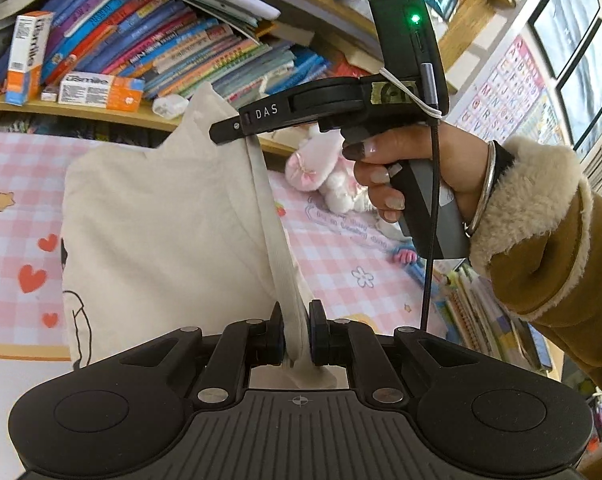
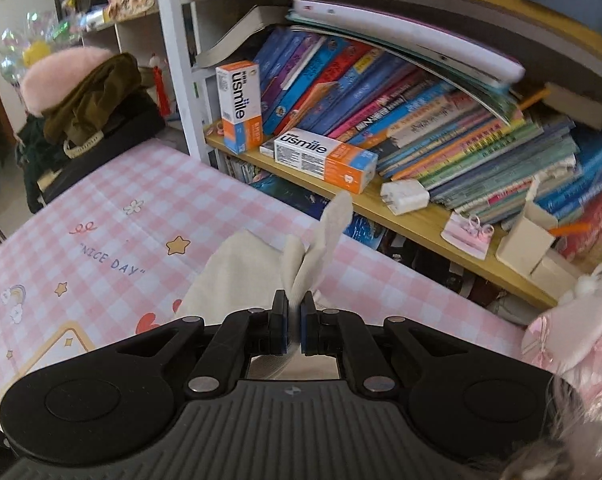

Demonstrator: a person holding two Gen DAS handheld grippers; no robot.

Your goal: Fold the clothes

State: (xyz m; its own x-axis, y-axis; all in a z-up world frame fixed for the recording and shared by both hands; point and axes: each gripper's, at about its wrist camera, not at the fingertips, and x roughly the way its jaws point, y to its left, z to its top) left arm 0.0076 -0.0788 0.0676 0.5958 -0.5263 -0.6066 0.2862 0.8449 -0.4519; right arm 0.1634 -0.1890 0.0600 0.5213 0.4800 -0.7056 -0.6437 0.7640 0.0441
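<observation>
**Cream garment held aloft by both claws above the checked bed**

Left claw (image 1: pixel 296 334): jaws pressed onto a bunched edge of the cream garment (image 1: pixel 161 232). The cloth passes between the pads and hangs out a little behind them. From the pinch, a ribbed hem strip rises taut toward the other tool.

Right claw (image 2: pixel 295 322): jaws close together, pinching a fold of the same garment. Two loose flaps of cloth stand up just ahead of the pads, one taller and leaning right. In the left wrist view this tool appears side-on, marked "DAS", its tip at the top of the hem strip, gripped by the person's right hand (image 1: pixel 401 176). A fleece-cuffed tan sleeve (image 1: pixel 541 232) and a metal bangle (image 1: pixel 485 188) are at the wrist.

Garment position: lifted along one edge between the two claws, the body draping down and left over the pink-and-white checked sheet (image 1: pixel 21 184). A black line-drawn print shows at its lower left portion. Whether the lower part touches the sheet cannot be determined.

Surroundings: a wooden shelf (image 2: pixel 413 216) beyond the bed carries slanted books (image 2: pixel 441 128), two "usmile" boxes (image 2: pixel 325 160) and a white charger plug (image 2: pixel 405 197). A pink plush toy (image 1: pixel 325 176) lies on the sheet near the shelf.
</observation>
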